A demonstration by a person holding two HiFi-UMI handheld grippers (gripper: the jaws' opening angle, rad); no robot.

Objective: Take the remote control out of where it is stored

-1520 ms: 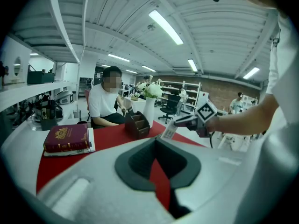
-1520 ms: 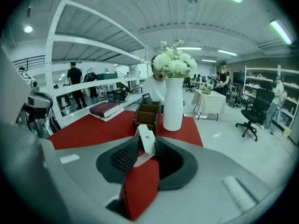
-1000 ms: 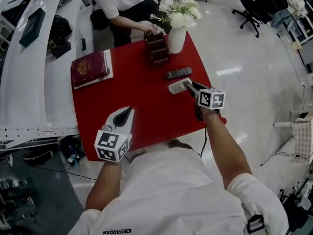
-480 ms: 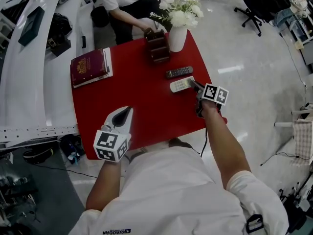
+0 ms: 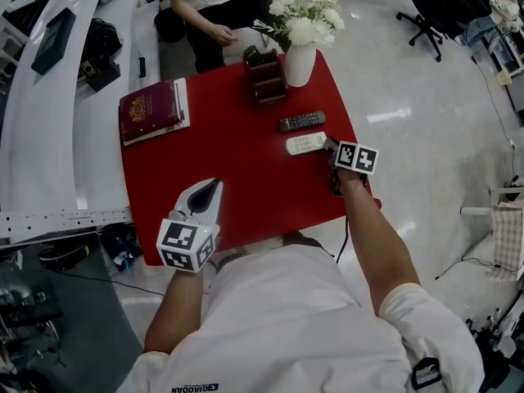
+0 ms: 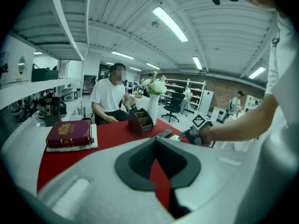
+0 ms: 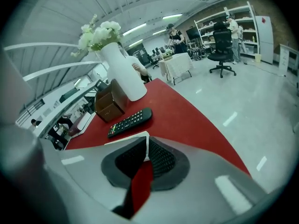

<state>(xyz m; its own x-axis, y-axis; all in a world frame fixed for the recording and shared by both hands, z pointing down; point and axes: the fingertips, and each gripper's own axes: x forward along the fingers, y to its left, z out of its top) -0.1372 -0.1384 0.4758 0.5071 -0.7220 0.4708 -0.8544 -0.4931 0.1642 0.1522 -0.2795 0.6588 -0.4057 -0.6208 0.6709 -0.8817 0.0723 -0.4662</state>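
Both remotes lie out on the red desk (image 5: 221,150), apart from the brown holder (image 5: 266,79).
Your right tool (image 5: 330,145) has just been closing; its own view shows it clenched on nothing, tips at the white remote (image 5: 305,143), the black remote (image 7: 130,122) beyond. Only the head view shows both lying side by side. Your left tool (image 5: 218,185) hovers clenched and empty.

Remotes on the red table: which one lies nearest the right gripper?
The white remote, lying right at the tips of the right gripper. The black remote lies farther off, toward the vase.
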